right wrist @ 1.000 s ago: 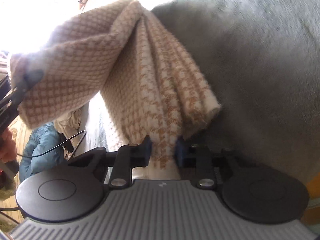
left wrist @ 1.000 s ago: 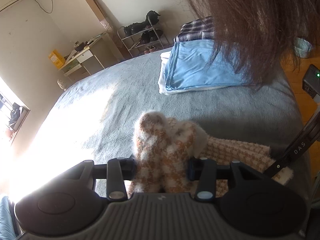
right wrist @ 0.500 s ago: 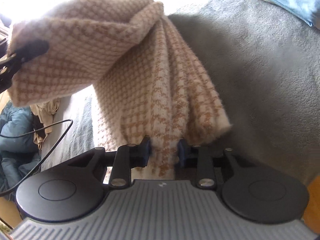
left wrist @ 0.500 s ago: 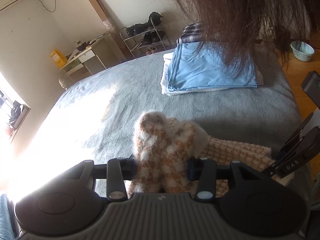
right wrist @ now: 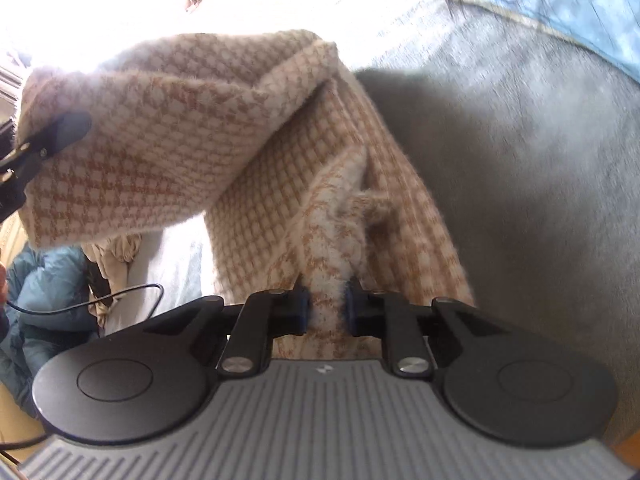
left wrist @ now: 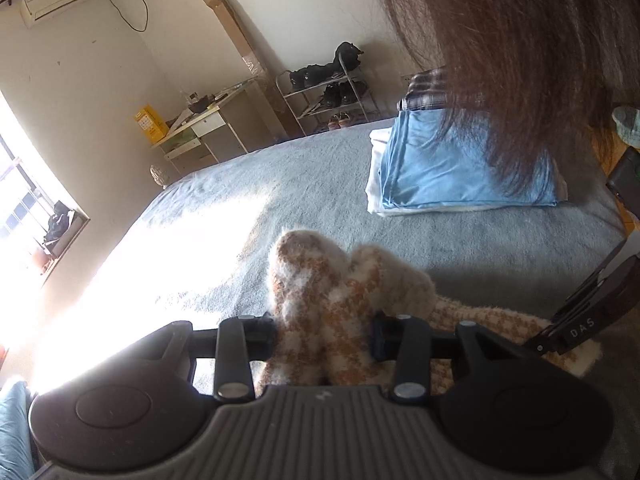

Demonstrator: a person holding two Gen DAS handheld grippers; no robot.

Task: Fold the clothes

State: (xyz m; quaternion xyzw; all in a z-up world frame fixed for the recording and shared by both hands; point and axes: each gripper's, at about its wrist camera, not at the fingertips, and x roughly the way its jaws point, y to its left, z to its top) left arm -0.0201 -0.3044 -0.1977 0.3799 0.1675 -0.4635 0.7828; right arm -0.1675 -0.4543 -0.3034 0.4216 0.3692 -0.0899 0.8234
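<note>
A fuzzy tan-and-white houndstooth garment [left wrist: 320, 280] is held up over the grey-blue bed [left wrist: 280, 184] between both grippers. My left gripper [left wrist: 324, 328] is shut on a thick bunch of it, its jaws closing a little tighter. The right gripper's fingers [left wrist: 588, 320] reach in from the right onto the cloth's other end. In the right wrist view the garment [right wrist: 180, 140] drapes in folds from the left gripper's fingertip [right wrist: 52, 136]. My right gripper [right wrist: 326, 308] pinches a narrow fold, its jaws closing on it.
A folded stack topped by light blue cloth [left wrist: 440, 172] lies on the bed's far right, with a plaid item [left wrist: 428, 88] behind. The person's hair [left wrist: 520, 60] hangs over it. A desk [left wrist: 200, 128] and shoe rack [left wrist: 328, 92] line the wall. A teal jacket [right wrist: 48, 280] and cable [right wrist: 120, 296] lie at left.
The right gripper's jaws have narrowed onto a thinner fold and it has shifted toward the blue stack. Its fingers have come further into the left wrist view. The left grip looks the same.
</note>
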